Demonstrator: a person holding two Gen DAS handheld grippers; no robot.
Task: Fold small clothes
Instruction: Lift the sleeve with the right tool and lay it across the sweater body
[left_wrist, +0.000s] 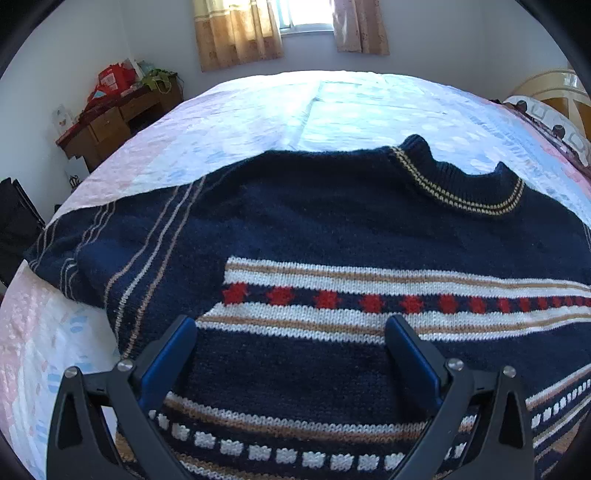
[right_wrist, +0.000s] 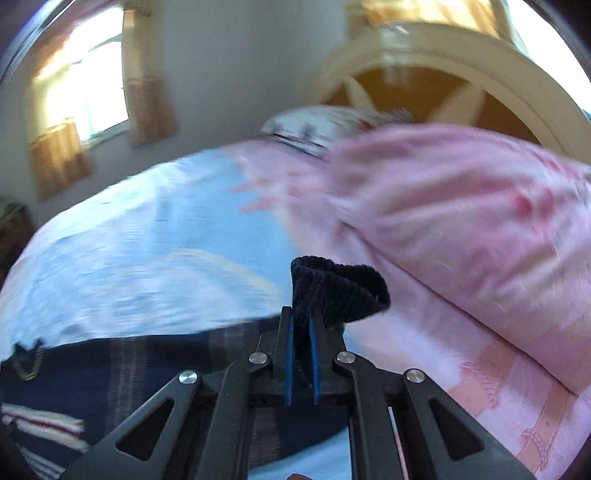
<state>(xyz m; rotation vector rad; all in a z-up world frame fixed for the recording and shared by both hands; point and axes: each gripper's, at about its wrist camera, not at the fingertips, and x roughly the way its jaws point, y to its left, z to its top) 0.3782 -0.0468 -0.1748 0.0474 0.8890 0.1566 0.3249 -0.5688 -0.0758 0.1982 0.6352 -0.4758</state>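
A navy knitted sweater with white, tan and red bands lies flat on the bed, collar at the far right. Its left sleeve is folded in over the body. My left gripper is open just above the sweater's chest, nothing between its fingers. In the blurred right wrist view, my right gripper is shut on a ribbed navy cuff, which sticks up past the fingertips. The sweater's body trails below to the left.
The bed has a pale blue and pink quilted cover. A pink pillow lies at the right by the cream headboard. A wooden desk with bags stands by the far-left wall, and a curtained window is behind.
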